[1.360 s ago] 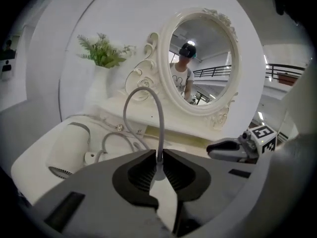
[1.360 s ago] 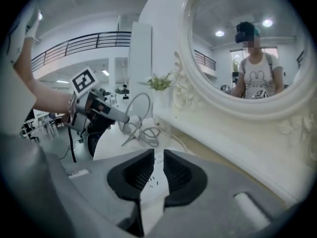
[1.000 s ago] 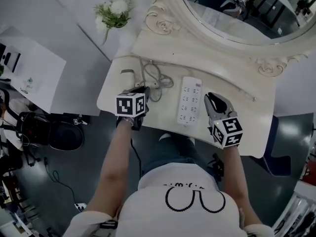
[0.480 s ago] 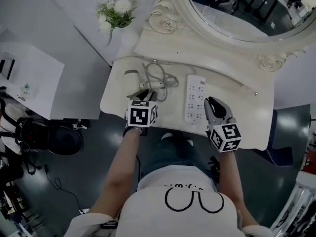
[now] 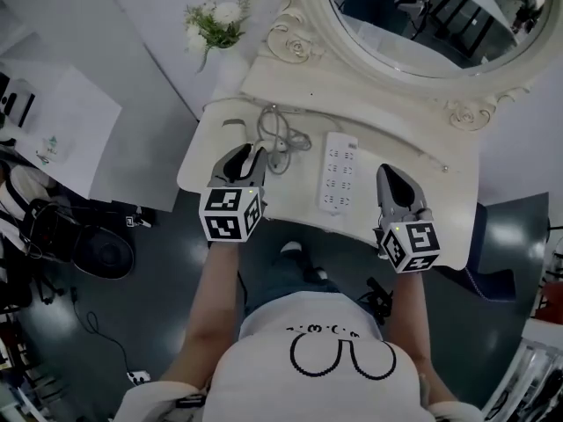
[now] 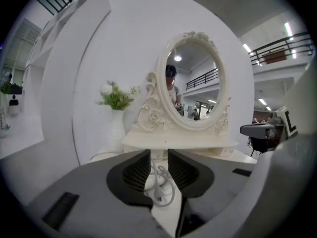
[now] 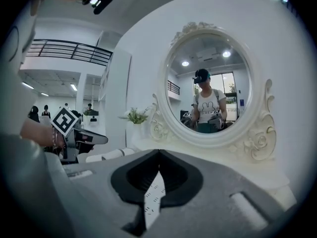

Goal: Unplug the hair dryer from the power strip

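Observation:
The white power strip lies flat on the cream dressing table, and I see no plug in its sockets. To its left lies a loose coil of white cord with its plug lying free on the tabletop. The white hair dryer rests at the table's left edge. My left gripper hovers above the cord, open, with nothing between its pads. My right gripper hangs right of the strip, shut and empty. In the right gripper view the strip shows below the closed jaws.
An ornate oval mirror stands on a raised shelf at the back of the table. A vase of white flowers sits at the back left. Dark floor with cables and a bag lies to the left.
Both grippers have lifted off the tabletop toward me. The left jaws have spread apart over the cord, and the right jaws have closed fully.

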Demonstrator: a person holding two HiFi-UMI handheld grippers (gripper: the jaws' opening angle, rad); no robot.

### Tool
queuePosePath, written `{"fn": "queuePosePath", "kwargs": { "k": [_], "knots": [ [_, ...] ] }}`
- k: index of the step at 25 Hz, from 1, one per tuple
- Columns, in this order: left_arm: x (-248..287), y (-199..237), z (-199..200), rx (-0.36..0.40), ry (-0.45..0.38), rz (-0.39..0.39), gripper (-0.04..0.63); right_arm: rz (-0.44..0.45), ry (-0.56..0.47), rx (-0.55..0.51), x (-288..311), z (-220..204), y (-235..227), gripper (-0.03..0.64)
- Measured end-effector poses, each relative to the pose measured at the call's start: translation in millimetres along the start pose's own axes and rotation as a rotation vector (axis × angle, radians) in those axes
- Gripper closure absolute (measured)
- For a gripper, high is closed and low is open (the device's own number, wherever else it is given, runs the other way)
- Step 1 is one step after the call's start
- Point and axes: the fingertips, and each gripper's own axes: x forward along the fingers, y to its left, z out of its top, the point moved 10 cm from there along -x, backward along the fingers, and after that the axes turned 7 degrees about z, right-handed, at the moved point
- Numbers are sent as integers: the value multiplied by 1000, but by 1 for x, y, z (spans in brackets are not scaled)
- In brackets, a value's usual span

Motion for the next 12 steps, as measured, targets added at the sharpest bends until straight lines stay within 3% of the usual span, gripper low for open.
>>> {"fn": "queuePosePath", "kwargs": {
  "k": [4, 10, 11, 12],
  "knots": [
    [-24, -23, 26, 54, -171, -9, 488, -41, -43, -59, -26, 21, 1, 618],
    [-58, -48, 58, 145, -343, 21, 489, -80, -147, -136, -61, 56, 1, 618],
    [-63, -51, 62, 159, -365, 25, 510, -84, -166, -146, -65, 60, 1, 618],
    [-69, -54, 65, 173, -384, 33, 598, -85, -183, -154, -70, 65, 2, 618]
  ]
}}
